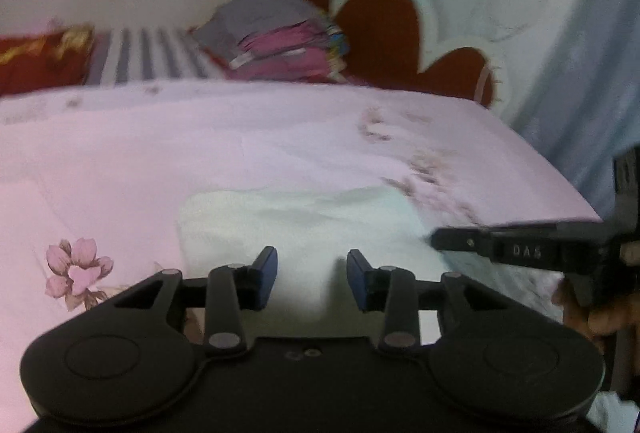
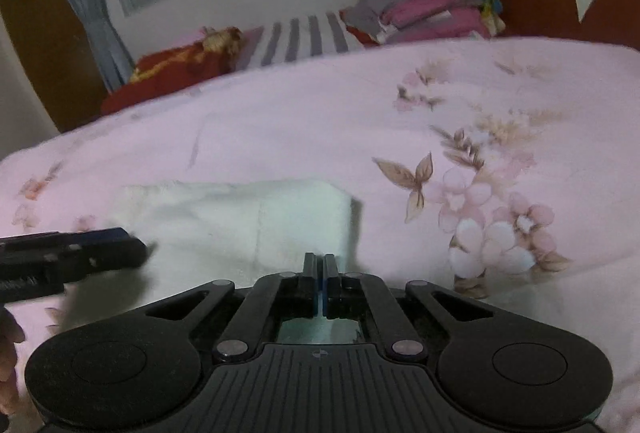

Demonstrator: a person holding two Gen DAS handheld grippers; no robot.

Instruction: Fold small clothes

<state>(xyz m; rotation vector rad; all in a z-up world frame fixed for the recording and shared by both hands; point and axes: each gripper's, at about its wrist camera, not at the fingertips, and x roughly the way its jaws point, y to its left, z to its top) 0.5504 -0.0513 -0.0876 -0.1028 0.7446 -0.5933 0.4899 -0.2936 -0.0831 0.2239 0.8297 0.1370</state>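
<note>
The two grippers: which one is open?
The left gripper is open, blue pads wide apart above the white cloth. The right gripper is different: its jaws are pressed together.

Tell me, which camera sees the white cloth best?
The right wrist view: the white cloth shows both ends and a fold line, on the pink sheet. In the left wrist view the white cloth is blurrier and partly hidden by the left gripper.
</note>
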